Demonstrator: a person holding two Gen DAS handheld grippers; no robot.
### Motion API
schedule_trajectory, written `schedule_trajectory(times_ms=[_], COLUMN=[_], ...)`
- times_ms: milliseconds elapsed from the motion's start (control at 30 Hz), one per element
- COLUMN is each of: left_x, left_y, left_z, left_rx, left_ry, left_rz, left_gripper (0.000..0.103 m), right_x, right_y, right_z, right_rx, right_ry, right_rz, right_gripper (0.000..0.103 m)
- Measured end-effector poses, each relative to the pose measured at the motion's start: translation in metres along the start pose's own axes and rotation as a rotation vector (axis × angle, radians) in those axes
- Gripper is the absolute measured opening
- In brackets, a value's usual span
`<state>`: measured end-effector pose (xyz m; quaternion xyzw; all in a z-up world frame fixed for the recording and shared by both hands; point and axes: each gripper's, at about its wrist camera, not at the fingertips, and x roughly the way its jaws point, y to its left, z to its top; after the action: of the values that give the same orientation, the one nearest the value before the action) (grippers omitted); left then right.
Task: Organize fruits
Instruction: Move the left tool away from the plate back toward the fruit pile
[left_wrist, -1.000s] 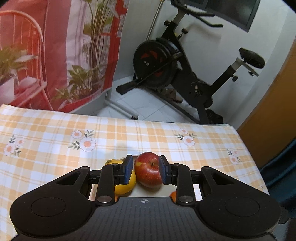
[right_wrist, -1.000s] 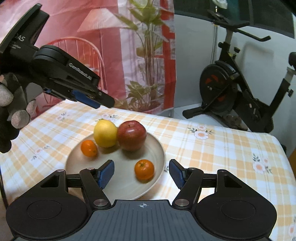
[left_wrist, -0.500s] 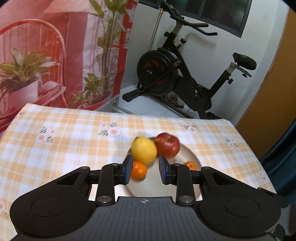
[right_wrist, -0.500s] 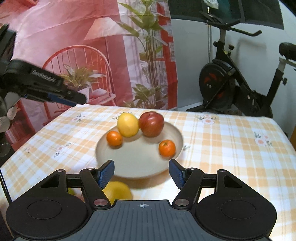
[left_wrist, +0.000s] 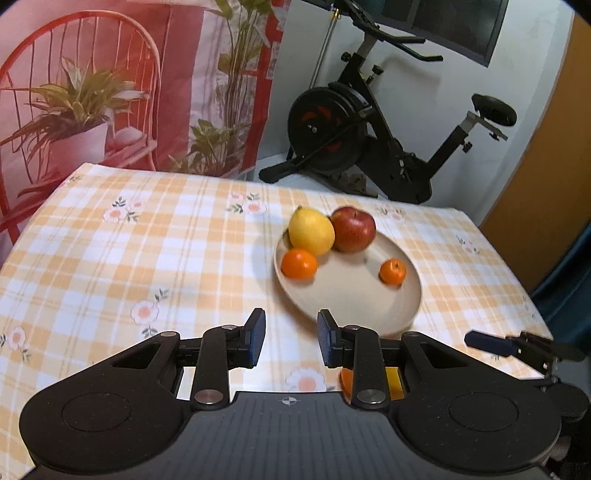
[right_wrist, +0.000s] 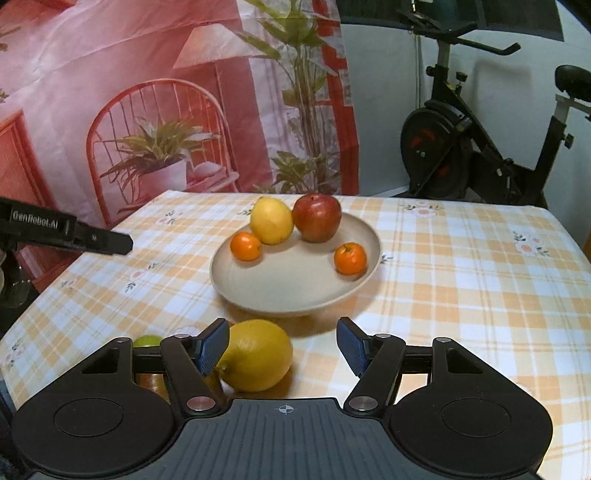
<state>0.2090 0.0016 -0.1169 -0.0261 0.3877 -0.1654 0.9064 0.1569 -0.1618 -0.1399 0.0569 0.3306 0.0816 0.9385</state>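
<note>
From my left wrist camera, the left gripper (left_wrist: 289, 336) sits at the bottom centre of the frame with its blue pads drawn in narrow and nothing between them, only bare checked tablecloth (left_wrist: 110, 266) showing in the gap. Behind its right finger I can make out a scrap of orange and yellow, but the gripper body hides most of it and I cannot tell which fruit it is. The plate (left_wrist: 369, 306) lies right of centre, slightly blurred, carrying a lemon (left_wrist: 311, 232) touching a red apple (left_wrist: 352, 229) at its far rim, a small orange (left_wrist: 299, 263) just in front of the lemon, and another small orange (left_wrist: 392, 271) apart on the right. At the lower right edge of this frame only the blue-tipped finger of the other tool pokes in. From my right wrist camera, the right gripper (right_wrist: 283, 345) stands about half open, holding nothing; a second lemon (right_wrist: 255, 355) lies on the cloth at lower centre, just beside the left pad, its near side cut off by the gripper body. A green fruit (right_wrist: 147, 340) and something orange below it peek out behind the left finger, mostly hidden. The cloth is open to the left of the plate and on the right half of this frame up to the table's far edge, with an exercise bike (right_wrist: 480, 147) beyond.
</note>
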Motion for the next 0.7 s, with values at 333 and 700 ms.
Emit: schedule_trajectory(times_ms=[333, 700], left_x=[-0.011, -0.016], left_y=[-0.001, 0.014], left_z=[-0.019, -0.037], left_rx=[0.002, -0.038], left_ry=[-0.006, 0.018], left_rz=[-0.001, 0.025], left_gripper=[0.032, 0.032], right_x=[-0.003, -0.006], right_y=[0.006, 0.007], right_z=[-0.002, -0.006], right_rx=[-0.002, -0.001], right_ry=[0.002, 0.004], right_rz=[0.017, 0.015], right_gripper=[0.061, 0.060])
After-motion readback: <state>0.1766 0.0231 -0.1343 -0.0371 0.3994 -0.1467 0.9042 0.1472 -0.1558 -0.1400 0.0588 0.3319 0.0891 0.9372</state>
